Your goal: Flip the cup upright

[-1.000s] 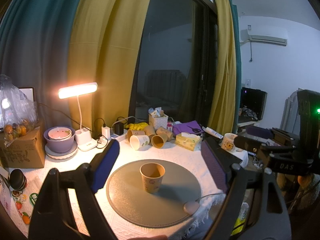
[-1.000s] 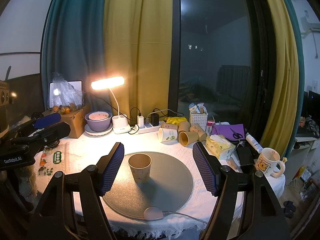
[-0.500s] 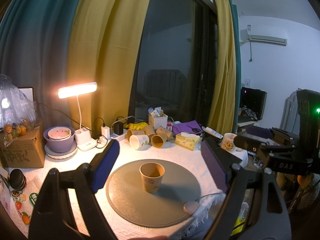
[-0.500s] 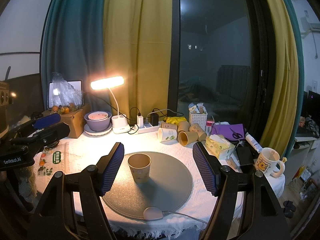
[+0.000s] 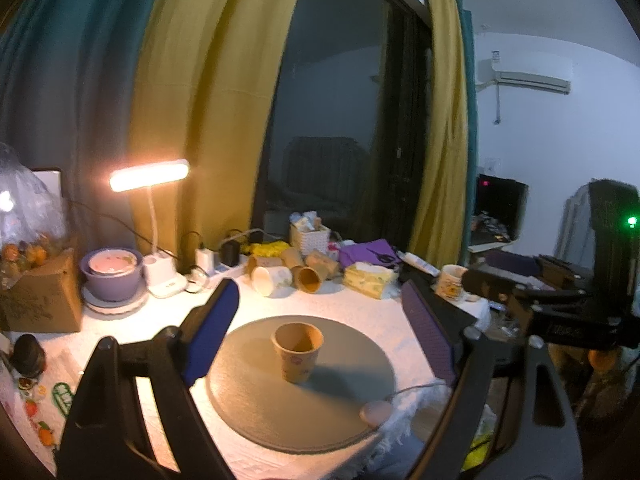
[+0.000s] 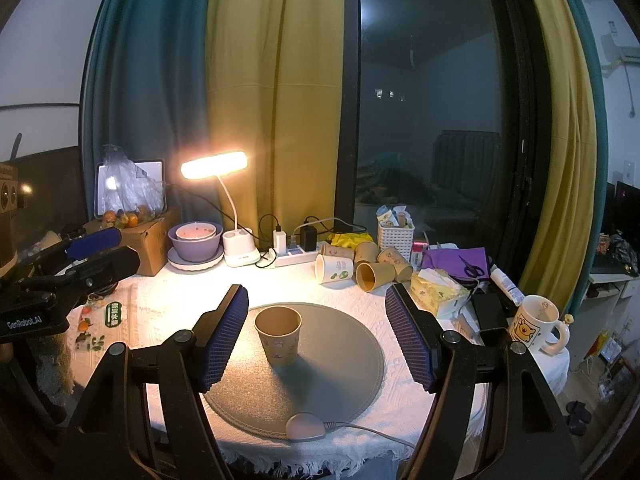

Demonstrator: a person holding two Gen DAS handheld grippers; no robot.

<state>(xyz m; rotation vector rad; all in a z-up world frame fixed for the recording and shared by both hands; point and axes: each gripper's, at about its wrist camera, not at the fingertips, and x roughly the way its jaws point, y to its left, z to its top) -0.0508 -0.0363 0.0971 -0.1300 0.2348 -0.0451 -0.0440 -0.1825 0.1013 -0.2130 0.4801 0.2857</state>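
The paper cup (image 6: pixel 278 335) stood mouth-up on the round grey mat (image 6: pixel 344 368), its long axis vertical and its base flat on the mat, so by the look of things the flip itself was already accomplished. Both tools hung back from the table edge with nothing between their pads. The right gripper (image 6: pixel 316 334) had its jaws spread wide, and the cup sat ahead of it but left of the centre line, near the left blue pad (image 6: pixel 224 338) without touching it. The left gripper (image 5: pixel 318 330) was likewise spread wide and empty, and in its view the cup (image 5: pixel 297 353) lay ahead and almost squarely between the two pads, a little nearer the left one. Neither tool looked clearly closer to the cup than the other. If any move remained, it would probably be a withdrawal, and the relation that mattered was the cup's closeness to the right gripper's left pad: a sideways drift toward that side could tip so light a cup. Several other paper cups (image 6: pixel 360 266) lay on their sides beyond the mat, well apart from it.
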